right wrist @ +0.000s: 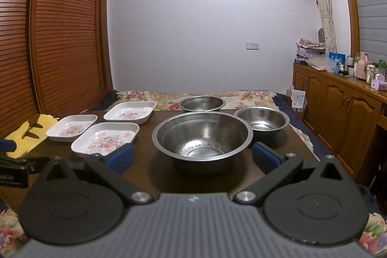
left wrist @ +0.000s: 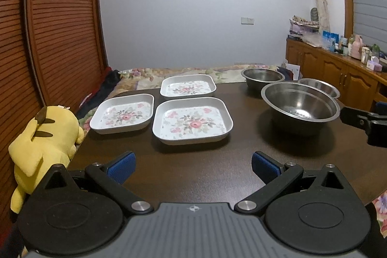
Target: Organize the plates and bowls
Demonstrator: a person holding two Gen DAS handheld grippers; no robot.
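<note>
Three square white floral plates lie apart on the dark table: a near plate [left wrist: 192, 121] [right wrist: 105, 138], a left plate [left wrist: 123, 113] [right wrist: 71, 127] and a far plate [left wrist: 188, 86] [right wrist: 130, 111]. Three steel bowls stand to their right: a large bowl [left wrist: 300, 106] [right wrist: 202, 137], a far bowl [left wrist: 263, 76] [right wrist: 202, 103] and a right bowl [left wrist: 319, 86] [right wrist: 261, 121]. My left gripper [left wrist: 193, 167] is open and empty, short of the near plate. My right gripper [right wrist: 193, 158] is open and empty, its fingers on either side of the large bowl's near wall.
A yellow plush toy [left wrist: 46, 142] sits at the table's left edge. A bed with a floral cover [right wrist: 167, 97] lies behind the table. A wooden cabinet [right wrist: 338, 103] with bottles stands at the right. Slatted wooden doors [right wrist: 60, 40] stand at the left.
</note>
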